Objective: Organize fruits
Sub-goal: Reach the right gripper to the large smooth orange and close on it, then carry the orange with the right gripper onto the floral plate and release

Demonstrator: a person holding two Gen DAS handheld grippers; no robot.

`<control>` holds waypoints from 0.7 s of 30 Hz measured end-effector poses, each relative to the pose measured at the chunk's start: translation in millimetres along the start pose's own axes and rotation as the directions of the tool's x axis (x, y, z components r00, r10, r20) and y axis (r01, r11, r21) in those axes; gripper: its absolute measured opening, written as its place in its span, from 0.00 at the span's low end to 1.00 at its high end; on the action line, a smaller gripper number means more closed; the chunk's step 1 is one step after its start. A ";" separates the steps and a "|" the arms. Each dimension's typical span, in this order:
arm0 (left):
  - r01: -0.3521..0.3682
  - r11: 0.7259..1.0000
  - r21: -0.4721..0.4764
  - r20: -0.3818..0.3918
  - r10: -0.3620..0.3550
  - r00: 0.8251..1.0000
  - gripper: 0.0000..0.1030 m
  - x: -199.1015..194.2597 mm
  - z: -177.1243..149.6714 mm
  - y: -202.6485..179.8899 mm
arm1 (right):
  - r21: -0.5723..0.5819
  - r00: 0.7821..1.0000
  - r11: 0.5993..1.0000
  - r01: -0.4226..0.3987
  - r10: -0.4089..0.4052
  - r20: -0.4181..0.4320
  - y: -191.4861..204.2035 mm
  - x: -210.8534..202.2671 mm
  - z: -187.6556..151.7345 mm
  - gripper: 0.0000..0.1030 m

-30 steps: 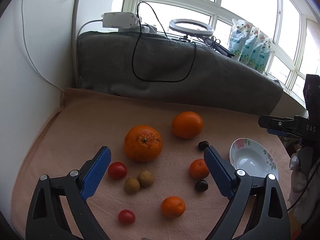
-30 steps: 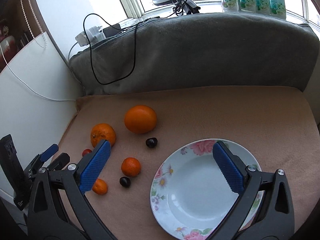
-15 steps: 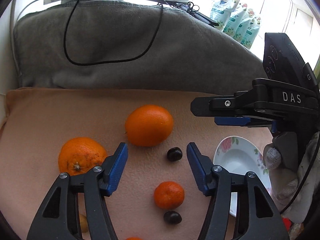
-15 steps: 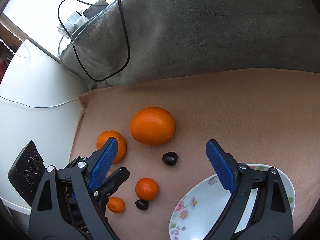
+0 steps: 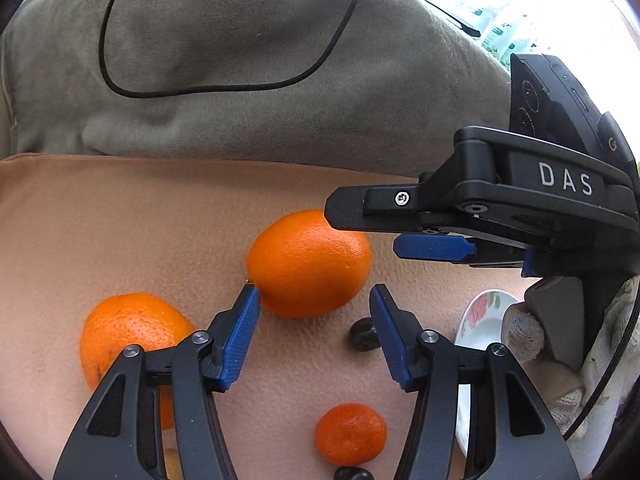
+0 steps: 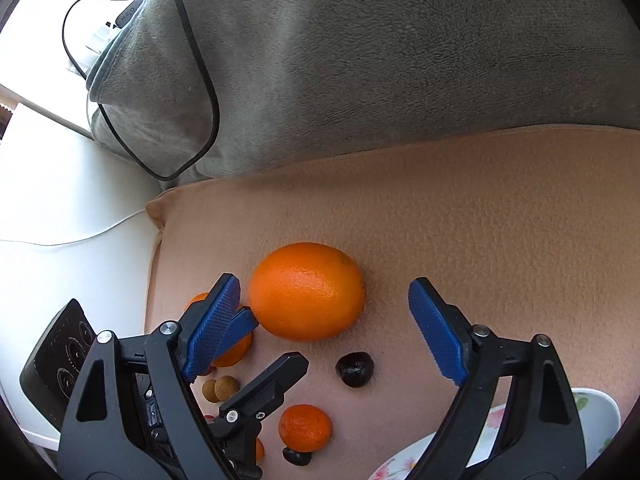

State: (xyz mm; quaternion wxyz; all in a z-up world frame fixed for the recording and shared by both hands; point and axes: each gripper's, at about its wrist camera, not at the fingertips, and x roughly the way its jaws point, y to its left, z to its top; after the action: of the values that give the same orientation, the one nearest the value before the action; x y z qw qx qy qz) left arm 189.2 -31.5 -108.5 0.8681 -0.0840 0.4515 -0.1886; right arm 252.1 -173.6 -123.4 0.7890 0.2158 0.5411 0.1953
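The left wrist view alone shows the right gripper [image 5: 434, 247] side-on and a gloved hand [image 5: 524, 334]. The right wrist view alone shows two small brown round fruits [image 6: 219, 389]. Both pairs of jaws have just been closing; both stand open and empty. The left gripper [image 5: 316, 334] is partly open, the right wide. The large orange [image 6: 306, 291], dimpled and oval, lies crosswise ahead of both on peach fleece [image 6: 500, 216].

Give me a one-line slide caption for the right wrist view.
Right gripper, jaws open, lines up on a big orange lying on a peach cloth, flowered plate nearby.
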 end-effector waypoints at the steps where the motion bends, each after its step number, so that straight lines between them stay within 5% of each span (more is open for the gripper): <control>1: 0.001 1.000 -0.005 0.002 -0.001 1.000 0.54 -0.6 0.5 1.5 | 0.009 1.000 1.000 -0.005 0.005 -0.002 -1.4 2.7 1.4 0.83; 14: -0.030 0.999 0.012 -0.010 0.030 0.999 0.52 2.5 4.4 -2.4 | 0.087 0.995 0.993 -0.084 0.087 -0.042 -10.3 24.2 4.7 0.67; 21: -0.026 0.999 0.019 -0.004 0.026 1.000 0.52 0.4 -1.0 -9.4 | 0.079 0.997 0.994 -0.070 0.073 -0.033 -6.3 22.1 2.2 0.66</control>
State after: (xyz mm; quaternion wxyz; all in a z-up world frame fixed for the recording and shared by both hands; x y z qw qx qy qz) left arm 186.2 -40.2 -106.4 0.8702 -0.0695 0.4527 -0.1817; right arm 262.1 -167.1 -143.2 0.7626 0.2621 0.5543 0.2060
